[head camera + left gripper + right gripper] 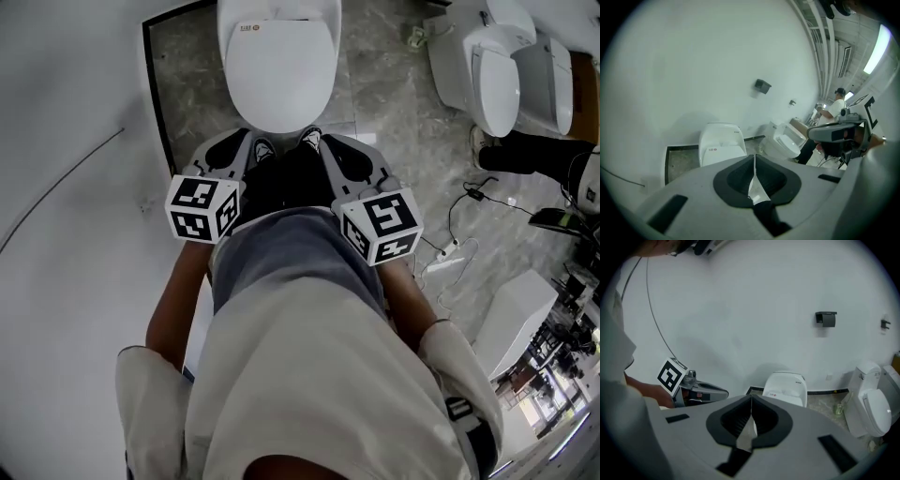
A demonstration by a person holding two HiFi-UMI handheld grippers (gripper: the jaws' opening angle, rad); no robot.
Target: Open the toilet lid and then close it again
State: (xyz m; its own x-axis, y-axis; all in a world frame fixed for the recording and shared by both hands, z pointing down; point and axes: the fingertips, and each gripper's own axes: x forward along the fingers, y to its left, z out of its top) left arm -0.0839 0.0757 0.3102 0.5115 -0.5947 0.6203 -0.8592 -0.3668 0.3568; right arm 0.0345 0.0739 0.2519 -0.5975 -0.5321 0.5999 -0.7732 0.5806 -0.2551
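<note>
Overhead, arms: both forearms bent at the person's waist, the two grippers side by side, angled forward and down toward the toilet point(234, 33) and well clear of it.
Left gripper point(754, 161): jaws clenched together, nothing between them.
Right gripper point(751, 401): jaws likewise pressed tight, nothing held.
Toilet lid point(281, 80): down, flat over the bowl, straight ahead of the grippers against the white wall.
Toilets counted: three, with the one ahead joined by two more point(494, 84) point(555, 80) to the right.
Marker cubes: two, one on the left point(202, 208), one on the right point(380, 225).
Bystander point(836, 107): one, standing beyond the far toilets.
</note>
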